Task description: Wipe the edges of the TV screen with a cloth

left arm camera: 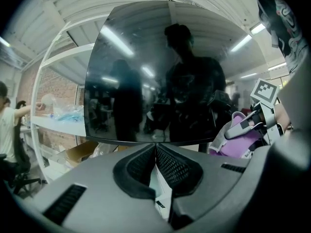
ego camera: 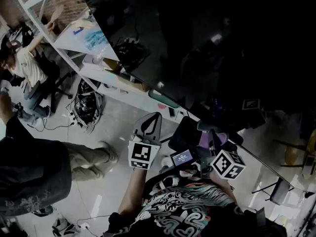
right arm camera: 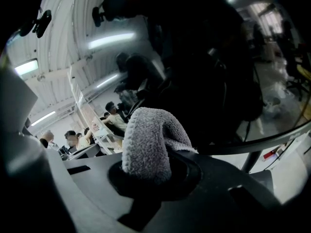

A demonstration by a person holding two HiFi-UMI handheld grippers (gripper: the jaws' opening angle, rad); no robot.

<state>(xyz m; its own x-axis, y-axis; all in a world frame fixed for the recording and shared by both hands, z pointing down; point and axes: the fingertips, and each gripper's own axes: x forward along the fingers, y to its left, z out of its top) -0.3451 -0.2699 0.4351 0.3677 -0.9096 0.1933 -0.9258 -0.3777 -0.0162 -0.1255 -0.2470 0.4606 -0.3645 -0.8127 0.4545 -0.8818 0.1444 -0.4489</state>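
The big dark TV screen [ego camera: 207, 43] fills the upper right of the head view, and its lower edge [left arm camera: 146, 142] runs just above my left gripper's jaws. My left gripper [ego camera: 156, 116] points at the screen's lower left part, shut with nothing between its ribbed pads [left arm camera: 167, 166]. To its right, my right gripper [ego camera: 211, 132] is shut on a folded lilac-grey cloth [right arm camera: 146, 144]. The cloth [left arm camera: 241, 136] is held up close to the screen [right arm camera: 209, 67], near its bottom edge. Whether it touches the glass I cannot tell.
A white shelf frame [ego camera: 106, 78] with cardboard boxes and plastic bags stands behind and left of the TV. A seated person [ego camera: 22, 68] is at the far left and another person [ego camera: 44, 167] stands close by. Cables and a bag [ego camera: 88, 105] lie on the floor.
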